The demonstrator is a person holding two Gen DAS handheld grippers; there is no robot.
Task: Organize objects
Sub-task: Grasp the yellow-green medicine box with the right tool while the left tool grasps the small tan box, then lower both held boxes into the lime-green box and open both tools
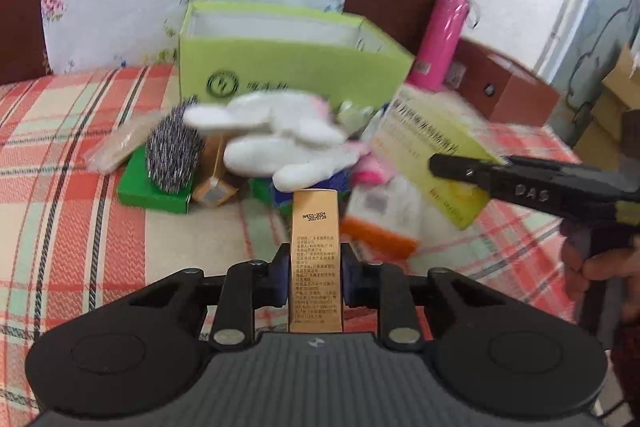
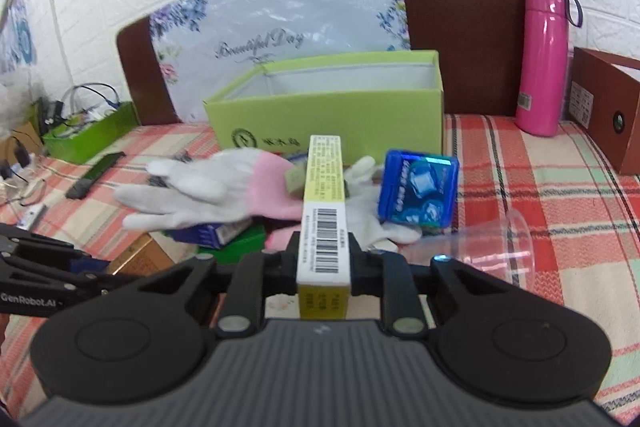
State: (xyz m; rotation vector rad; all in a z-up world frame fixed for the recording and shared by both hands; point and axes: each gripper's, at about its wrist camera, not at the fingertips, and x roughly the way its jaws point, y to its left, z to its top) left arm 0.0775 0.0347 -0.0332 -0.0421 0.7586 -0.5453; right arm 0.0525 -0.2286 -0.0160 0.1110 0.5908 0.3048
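My left gripper (image 1: pixel 316 267) is shut on a slim gold box (image 1: pixel 316 223) that stands upright between its pads. My right gripper (image 2: pixel 324 259) is shut on a long yellow-green box (image 2: pixel 324 195) with a barcode; the left wrist view shows this box (image 1: pixel 432 155) held above the pile. Behind both stands an open lime-green carton (image 2: pixel 332 115) with a white inside. A pile lies in front of it: white gloves with pink cuffs (image 2: pixel 200 191), a steel scrubber (image 1: pixel 174 155) on a small green box (image 1: pixel 152 195), a blue packet (image 2: pixel 418 191) and an orange-and-white box (image 1: pixel 380 223).
Everything lies on a checked bedcover (image 2: pixel 560 187). A pink flask (image 2: pixel 542 59) and a brown box (image 2: pixel 604 107) stand at the back right. A clear plastic cup (image 2: pixel 496 247) lies on its side right of the pile. A green tray with cables (image 2: pixel 88 135) sits far left.
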